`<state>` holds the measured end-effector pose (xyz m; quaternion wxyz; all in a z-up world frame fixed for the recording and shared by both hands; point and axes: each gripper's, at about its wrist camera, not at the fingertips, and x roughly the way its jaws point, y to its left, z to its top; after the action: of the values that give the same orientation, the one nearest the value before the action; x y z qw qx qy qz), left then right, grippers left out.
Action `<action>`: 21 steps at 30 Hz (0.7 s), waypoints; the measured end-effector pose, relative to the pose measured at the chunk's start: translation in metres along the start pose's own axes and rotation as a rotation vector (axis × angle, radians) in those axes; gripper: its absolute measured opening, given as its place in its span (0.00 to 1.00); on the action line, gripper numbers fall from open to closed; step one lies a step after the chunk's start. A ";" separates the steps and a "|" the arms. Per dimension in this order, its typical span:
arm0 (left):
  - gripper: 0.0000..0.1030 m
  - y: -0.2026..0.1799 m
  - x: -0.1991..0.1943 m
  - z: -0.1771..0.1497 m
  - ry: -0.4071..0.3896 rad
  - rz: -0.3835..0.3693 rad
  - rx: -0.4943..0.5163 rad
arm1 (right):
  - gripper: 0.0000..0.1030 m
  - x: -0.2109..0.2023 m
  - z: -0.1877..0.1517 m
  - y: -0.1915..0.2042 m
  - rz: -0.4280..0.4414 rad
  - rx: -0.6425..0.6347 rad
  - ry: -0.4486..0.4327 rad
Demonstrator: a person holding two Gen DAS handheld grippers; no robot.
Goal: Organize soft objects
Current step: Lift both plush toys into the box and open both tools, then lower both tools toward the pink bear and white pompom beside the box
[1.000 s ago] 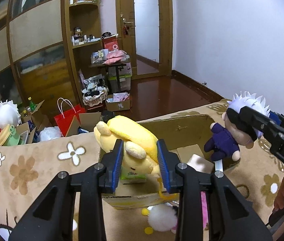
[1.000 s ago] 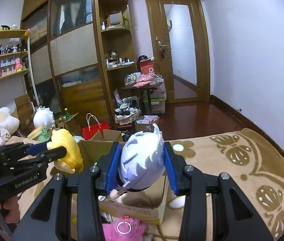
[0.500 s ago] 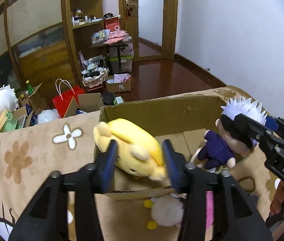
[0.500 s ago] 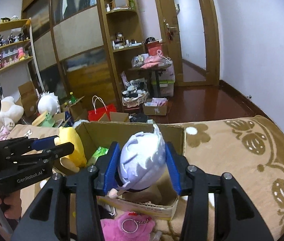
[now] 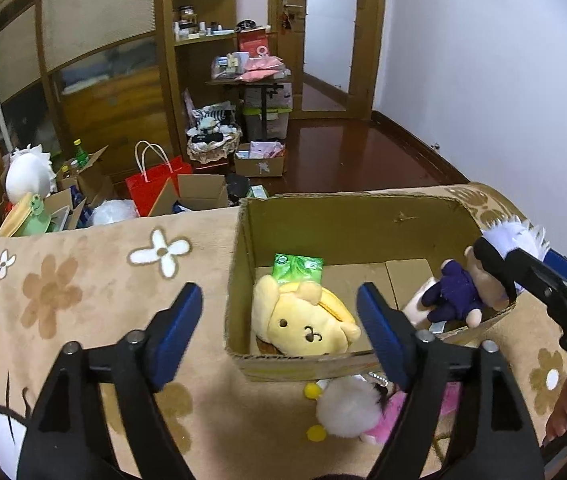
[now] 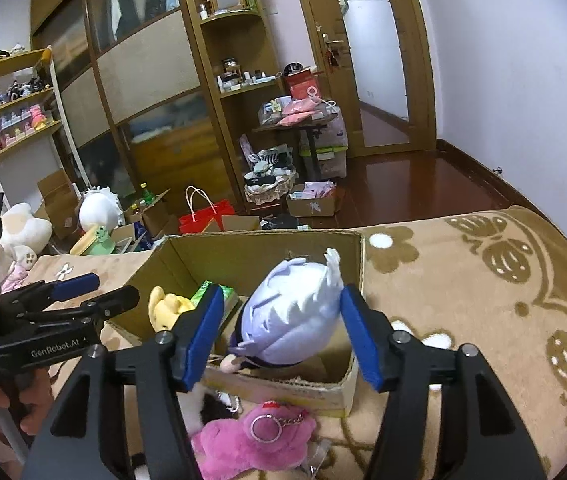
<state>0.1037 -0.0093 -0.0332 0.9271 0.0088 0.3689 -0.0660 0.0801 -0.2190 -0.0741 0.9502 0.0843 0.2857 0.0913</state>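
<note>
Left wrist view: the left gripper [image 5: 279,326] hangs above the near-left corner of the cardboard box [image 5: 347,216], jaws spread wide and holding nothing. The yellow plush [image 5: 307,320] lies face-up on the box floor, between the two blue pads as seen from here but touching neither. A green packet [image 5: 298,268] sits at its 12 o'clock, partly under its ear. At 3 o'clock the right gripper [image 5: 523,268] reaches over the box's right wall with the white-haired doll [image 5: 479,284] between its fingers, the doll's purple body hanging inside the box. Outside the front wall, at 6 o'clock, a white pompom plush [image 5: 347,408] rests on the floral blanket [image 5: 83,280].

Right wrist view: the right gripper [image 6: 281,336] has its jaws wide. The doll's pale spiky head [image 6: 295,316] sits between the pads; whether either pad touches it cannot be told. The doll is over the box's near-right corner. The yellow plush [image 6: 167,308] lies inside at 9 o'clock beside the green packet [image 6: 207,292]. A pink plush [image 6: 251,436] with a key ring lies outside the front wall at 6 o'clock. The left gripper [image 6: 95,294] shows at far left, open-jawed.
</note>
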 end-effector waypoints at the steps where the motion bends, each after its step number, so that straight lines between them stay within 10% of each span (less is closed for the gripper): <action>1: 0.80 0.001 -0.002 -0.001 0.000 0.000 -0.004 | 0.70 -0.002 0.000 0.001 0.003 -0.003 0.000; 14: 0.86 0.000 -0.021 -0.013 -0.001 0.011 0.009 | 0.70 -0.010 0.001 0.003 0.023 0.002 -0.002; 17: 0.86 -0.001 -0.022 -0.013 0.000 0.009 0.012 | 0.47 -0.006 0.000 0.007 0.018 -0.015 0.014; 21: 0.86 -0.003 -0.021 -0.014 0.008 0.010 0.020 | 0.45 0.005 -0.004 0.014 0.008 -0.051 0.049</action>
<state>0.0788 -0.0091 -0.0289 0.9257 0.0205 0.3721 -0.0650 0.0805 -0.2035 -0.0768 0.9444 0.0589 0.3062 0.1042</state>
